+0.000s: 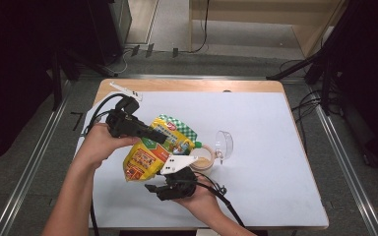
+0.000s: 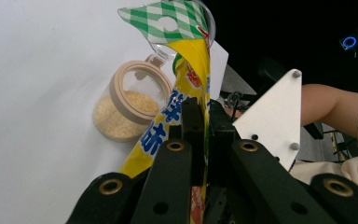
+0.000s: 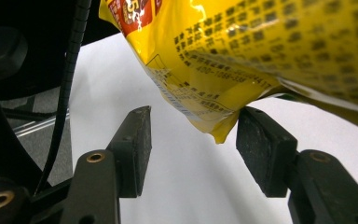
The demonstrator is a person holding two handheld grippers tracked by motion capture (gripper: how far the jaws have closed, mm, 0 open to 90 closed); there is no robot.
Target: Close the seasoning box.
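Two tongs, one yellow pouch, one open jar

Two hand-held tongs work at the middle left of the high view, over a white worktop (image 1: 256,147) with a wooden rim along its far edge.

Item 1: left tongs (image 1: 160,136), black, held in the person's left hand (image 1: 100,143). In the left gripper view the two jaws stand pressed together on the edge of the pouch (image 2: 192,88), clamping it between them.

Item 2: pouch (image 1: 152,152), yellow, printed, with a green-and-white checked top and a green spout at its right side. It sits tilted at the centre left of the high view, checked end toward the upper right, spout end just beside the jar. In the right gripper view its yellow back, covered in small print, fills the upper part of the frame (image 3: 242,56).

Item 3: right tongs (image 1: 150,188), black, with a grey three-cornered plate on top, held in the person's right hand (image 1: 202,199) at the lower centre of the high view. In the right gripper view (image 3: 193,144) the jaws stand apart; the pouch's lower corner hangs between them, close against the right-hand jaw, clear of the left-hand one.

Item 4: jar (image 1: 204,160), clear, with a tan rim, partly filled with pale crumbs; it stands on the worktop just right of the pouch. In the left gripper view it appears at centre left (image 2: 130,105).

Item 5: lid (image 1: 224,144), clear, hinged open at the jar's upper right.

Item 6: white strip (image 1: 125,90) near the worktop's upper left corner.
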